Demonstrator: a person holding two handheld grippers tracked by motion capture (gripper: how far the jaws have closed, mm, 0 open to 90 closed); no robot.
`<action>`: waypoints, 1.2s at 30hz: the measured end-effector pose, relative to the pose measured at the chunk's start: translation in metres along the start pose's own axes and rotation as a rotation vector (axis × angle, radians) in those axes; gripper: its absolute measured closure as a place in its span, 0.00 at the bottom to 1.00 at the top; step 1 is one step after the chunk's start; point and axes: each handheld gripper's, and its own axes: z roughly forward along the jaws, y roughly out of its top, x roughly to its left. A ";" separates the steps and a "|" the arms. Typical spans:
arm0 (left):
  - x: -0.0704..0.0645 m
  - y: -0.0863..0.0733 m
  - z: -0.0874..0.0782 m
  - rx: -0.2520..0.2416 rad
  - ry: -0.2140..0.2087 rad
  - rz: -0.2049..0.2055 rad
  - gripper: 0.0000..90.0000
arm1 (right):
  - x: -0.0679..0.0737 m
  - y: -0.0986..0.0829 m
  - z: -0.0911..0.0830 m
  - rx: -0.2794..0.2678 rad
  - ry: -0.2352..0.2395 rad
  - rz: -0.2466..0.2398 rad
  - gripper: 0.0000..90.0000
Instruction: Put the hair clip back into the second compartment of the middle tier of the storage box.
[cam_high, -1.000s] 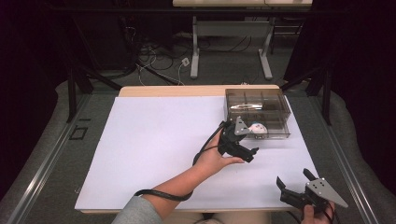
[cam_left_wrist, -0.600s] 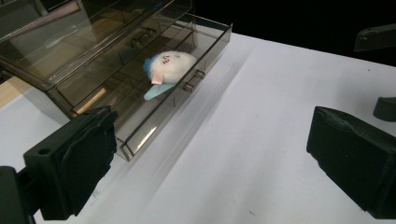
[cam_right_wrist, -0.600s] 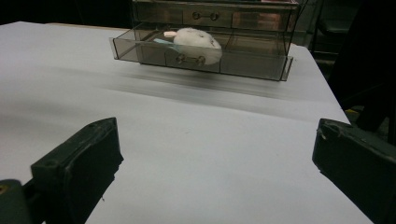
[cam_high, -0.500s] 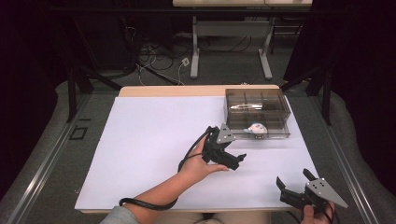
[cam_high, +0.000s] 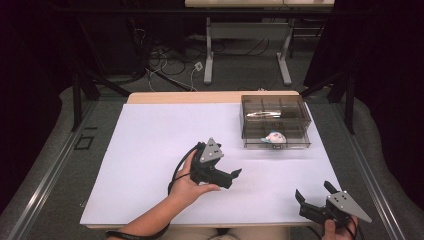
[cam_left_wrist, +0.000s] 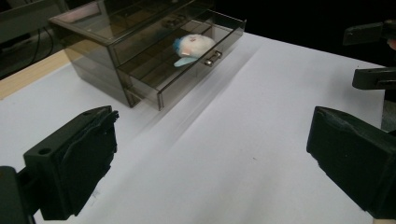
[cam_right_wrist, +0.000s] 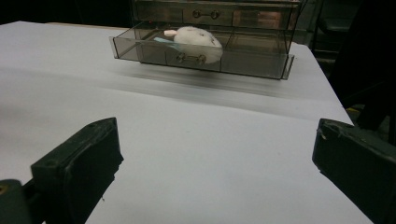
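I see the white worktop (cam_high: 150, 150) spread wide under both of my tools, bare paper between and ahead of each pair of fingers. Beyond the fingers of both, toward the far right corner, stands the smoky clear drawer box (cam_high: 274, 112), and its lower drawer (cam_high: 278, 139) is pulled out toward me, front handle facing the fingers. My left gripper (cam_high: 231, 177) sits mid-worktop in the left hand (cam_high: 187, 182), grey three-cornered plate on top, pointing off to the right; in the left gripper view its fingers (cam_left_wrist: 74, 161) stand wide apart with nothing between them, the box up ahead and to the left of them. My right gripper (cam_high: 314, 196) is at the near right edge, well apart from the left one, its fingers (cam_right_wrist: 77, 163) likewise spread and empty, the drawer straight ahead past them. Smallest is the soft white toy with a blue patch (cam_left_wrist: 192, 48), lying inside the open drawer just behind its handle, well beyond both sets of fingers.
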 end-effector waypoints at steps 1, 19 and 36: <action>0.001 -0.002 -0.004 -0.004 0.006 -0.006 0.02 | 0.000 0.000 0.000 0.001 0.000 0.001 0.01; 0.033 -0.049 -0.071 -0.086 0.117 -0.154 0.02 | 0.001 0.000 0.000 0.010 0.001 -0.006 0.01; 0.056 -0.100 -0.120 -0.144 0.294 -0.296 0.03 | 0.002 0.000 0.000 0.007 0.004 -0.004 0.01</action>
